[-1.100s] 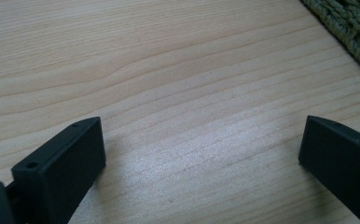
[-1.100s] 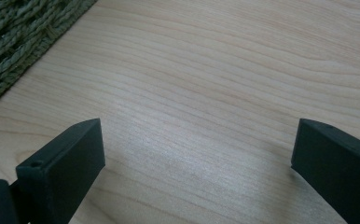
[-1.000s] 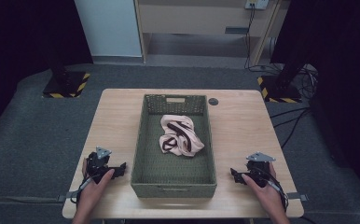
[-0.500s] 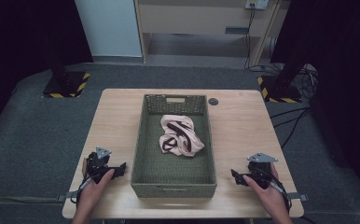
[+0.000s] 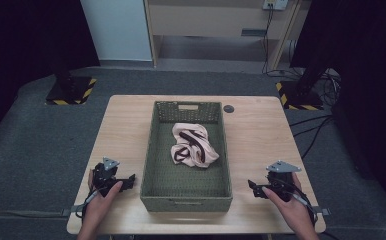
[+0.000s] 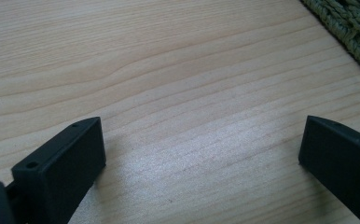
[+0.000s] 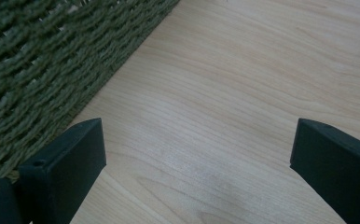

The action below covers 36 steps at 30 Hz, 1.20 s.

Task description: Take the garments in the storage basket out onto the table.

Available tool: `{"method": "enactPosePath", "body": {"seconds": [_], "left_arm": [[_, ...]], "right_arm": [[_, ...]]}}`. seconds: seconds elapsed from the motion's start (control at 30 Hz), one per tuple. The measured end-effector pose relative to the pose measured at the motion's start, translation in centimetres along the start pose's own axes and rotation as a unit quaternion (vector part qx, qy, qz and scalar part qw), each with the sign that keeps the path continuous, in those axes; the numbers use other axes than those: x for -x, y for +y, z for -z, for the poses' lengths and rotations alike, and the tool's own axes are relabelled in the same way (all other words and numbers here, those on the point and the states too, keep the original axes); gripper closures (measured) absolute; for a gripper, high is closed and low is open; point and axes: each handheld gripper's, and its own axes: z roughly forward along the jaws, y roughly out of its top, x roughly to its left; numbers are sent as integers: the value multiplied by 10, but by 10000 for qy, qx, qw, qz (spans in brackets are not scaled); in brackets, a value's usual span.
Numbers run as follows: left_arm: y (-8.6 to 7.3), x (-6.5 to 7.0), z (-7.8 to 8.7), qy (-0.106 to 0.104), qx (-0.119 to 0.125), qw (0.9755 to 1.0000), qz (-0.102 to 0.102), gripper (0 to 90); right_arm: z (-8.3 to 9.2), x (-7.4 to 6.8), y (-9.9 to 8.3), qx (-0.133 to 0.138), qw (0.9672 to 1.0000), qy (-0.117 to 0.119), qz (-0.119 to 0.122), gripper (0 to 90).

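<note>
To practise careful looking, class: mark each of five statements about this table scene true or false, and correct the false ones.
1. The green woven basket stands in the middle of the light wooden table. True.
2. A crumpled pink cloth with dark stripes lies on the table beside the basket. False: it lies inside the basket.
3. The left gripper is shut on the cloth. False: its jaws stand wide apart over bare wood in the left gripper view.
4. The right gripper is open and holds nothing. True.
5. A small dark round disc lies inside the basket. False: it lies on the table by the basket's far right corner.
</note>
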Motion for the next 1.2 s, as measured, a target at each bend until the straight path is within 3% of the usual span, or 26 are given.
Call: {"method": "enactPosePath", "body": {"seconds": [0.63,1.2], "left_arm": [[0,0,0,0,-1,10000,-2,0],[0,0,0,0,2,10000,2,0]], "right_arm": [[24,-7,30,123,9998,-15,184,37],[43,-20,78,311,9987,99,393,38]]}}
